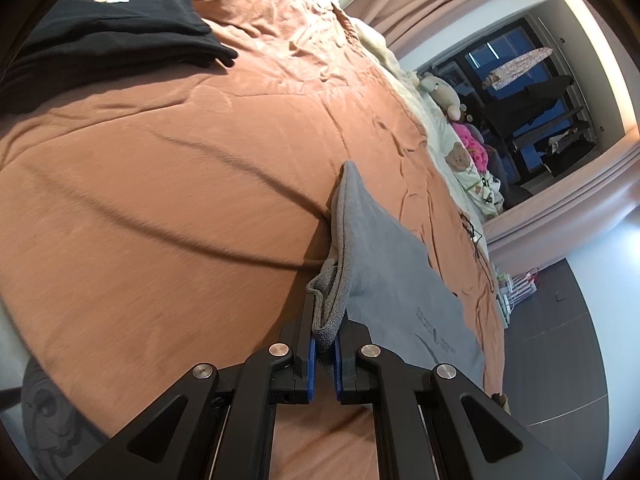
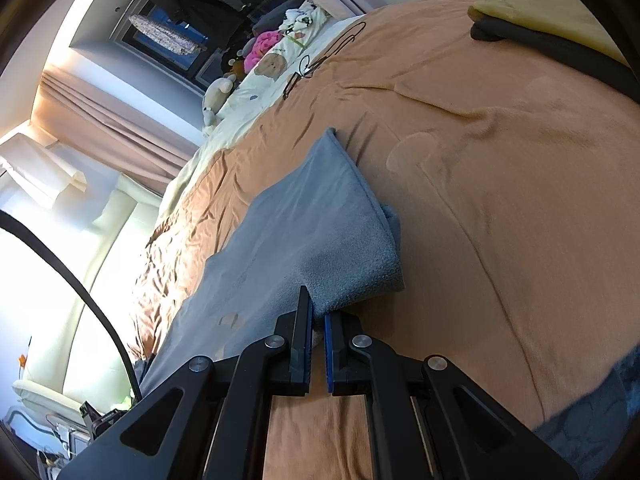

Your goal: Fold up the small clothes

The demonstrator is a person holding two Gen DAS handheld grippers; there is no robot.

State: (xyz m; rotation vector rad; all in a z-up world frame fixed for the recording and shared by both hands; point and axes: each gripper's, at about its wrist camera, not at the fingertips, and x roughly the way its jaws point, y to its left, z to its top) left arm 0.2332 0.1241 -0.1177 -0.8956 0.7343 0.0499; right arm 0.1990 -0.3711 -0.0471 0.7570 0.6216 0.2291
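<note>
Grey cloth [image 1: 384, 264] lies on the orange bedspread [image 1: 160, 200] and we've got it pinched at both ends: our left gripper [image 1: 325, 336] is clamped on a bunched corner at 6 o'clock, our right gripper [image 2: 318, 316] is clenched on the folded edge. Black clothes [image 1: 112, 28] sit at 10 o'clock.

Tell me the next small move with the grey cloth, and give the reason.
Probably carry both pinched corners across and lay them on the far edge. The left gripper and right gripper each clamp the grey cloth, lifted off the orange bedspread and only partly doubled.
</note>
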